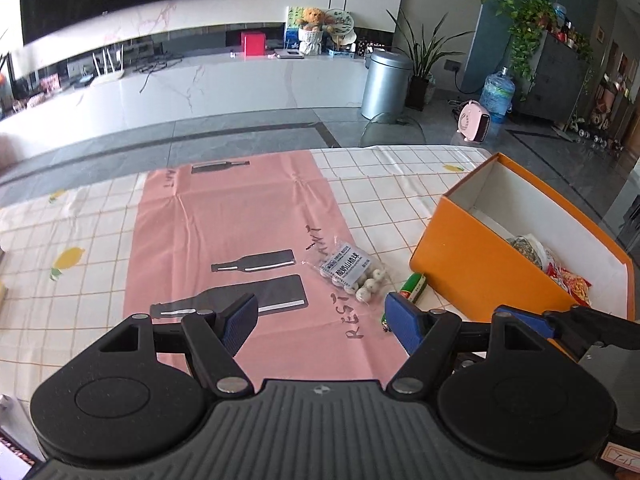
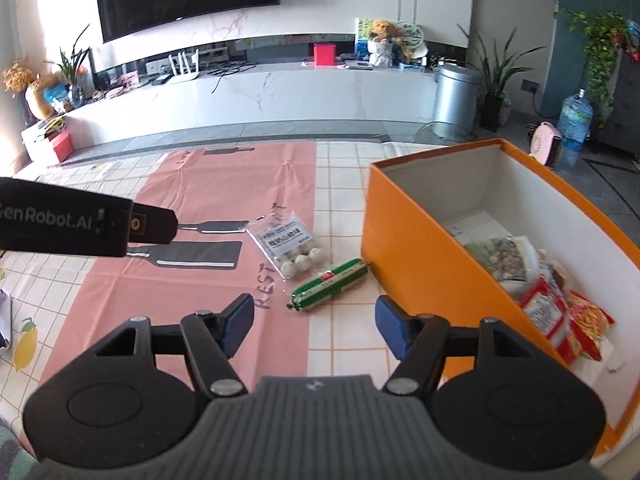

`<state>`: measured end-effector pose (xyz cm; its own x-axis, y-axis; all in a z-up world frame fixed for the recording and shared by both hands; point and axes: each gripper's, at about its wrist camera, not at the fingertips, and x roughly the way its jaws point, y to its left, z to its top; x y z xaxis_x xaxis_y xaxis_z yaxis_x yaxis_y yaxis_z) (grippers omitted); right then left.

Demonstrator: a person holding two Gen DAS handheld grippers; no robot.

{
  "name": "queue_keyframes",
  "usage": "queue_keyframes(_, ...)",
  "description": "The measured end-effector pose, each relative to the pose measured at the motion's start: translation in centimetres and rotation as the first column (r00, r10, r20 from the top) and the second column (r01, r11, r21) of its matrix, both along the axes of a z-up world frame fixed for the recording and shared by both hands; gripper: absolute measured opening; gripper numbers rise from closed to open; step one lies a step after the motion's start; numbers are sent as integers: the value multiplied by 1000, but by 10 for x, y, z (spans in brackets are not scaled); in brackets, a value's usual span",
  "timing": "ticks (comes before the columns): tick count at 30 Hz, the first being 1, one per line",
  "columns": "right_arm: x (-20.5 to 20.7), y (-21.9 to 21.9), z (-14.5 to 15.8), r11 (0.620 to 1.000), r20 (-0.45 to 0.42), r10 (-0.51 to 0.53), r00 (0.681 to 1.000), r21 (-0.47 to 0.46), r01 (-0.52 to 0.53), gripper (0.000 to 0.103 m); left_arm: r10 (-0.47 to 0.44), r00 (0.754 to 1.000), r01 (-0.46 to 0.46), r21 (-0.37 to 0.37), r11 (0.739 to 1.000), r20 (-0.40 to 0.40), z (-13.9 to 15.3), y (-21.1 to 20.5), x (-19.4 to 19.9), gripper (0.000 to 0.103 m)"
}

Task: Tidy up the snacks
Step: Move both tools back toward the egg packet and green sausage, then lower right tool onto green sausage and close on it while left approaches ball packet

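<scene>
A clear bag of white round candies (image 1: 352,270) (image 2: 292,248) lies at the right edge of the pink mat (image 1: 232,232) (image 2: 224,184). A green sausage stick (image 2: 330,284) (image 1: 412,288) lies on the checked cloth between the bag and the orange box (image 1: 480,268) (image 2: 416,248). Several snack packets (image 2: 552,304) (image 1: 560,272) lie inside the box. My left gripper (image 1: 320,320) is open and empty, hovering just short of the candy bag. My right gripper (image 2: 314,320) is open and empty, just short of the sausage. The right gripper's finger (image 1: 520,320) shows by the box in the left wrist view.
The left gripper's body (image 2: 80,224) crosses the left of the right wrist view above the mat. The table's far edge (image 1: 280,152) drops to a grey floor with a metal bin (image 1: 384,84) and a pink heater (image 1: 474,122) beyond.
</scene>
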<state>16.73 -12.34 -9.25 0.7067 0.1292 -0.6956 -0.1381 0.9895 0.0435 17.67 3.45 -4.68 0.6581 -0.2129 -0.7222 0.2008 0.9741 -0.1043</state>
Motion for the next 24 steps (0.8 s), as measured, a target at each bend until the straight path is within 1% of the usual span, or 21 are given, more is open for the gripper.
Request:
queue_keyframes(5,31,13,-20,999,-22,17,1000,-38,-18,65,16,999,-17,-24,1000,-34,-18,8,19,85)
queue_keyframes(9,53,13,-39,999,-61,-11,998,-54,8,65,28,998,-30,-43,999,-48,-33,14,32,85)
queue_keyframes(13,69,7,-55,999,-104,-50,993,-4,50,65,50,996,-55,-70,996,-67,-47,20,42,85)
queue_keyframes(18,83,6,-72,996,-140,-72,987,48,80,65,64,996,-67,-61,996,-62,-59,22,47,85)
queue_keyframes(20,88,6,-77,994,-151,-74,986,66,85,72,70,996,-73,-61,995,-61,-62,25,48,85)
queue_keyframes(24,97,11,-84,993,-170,-77,982,80,92,74,89,995,-92,-63,994,-52,-67,31,50,85)
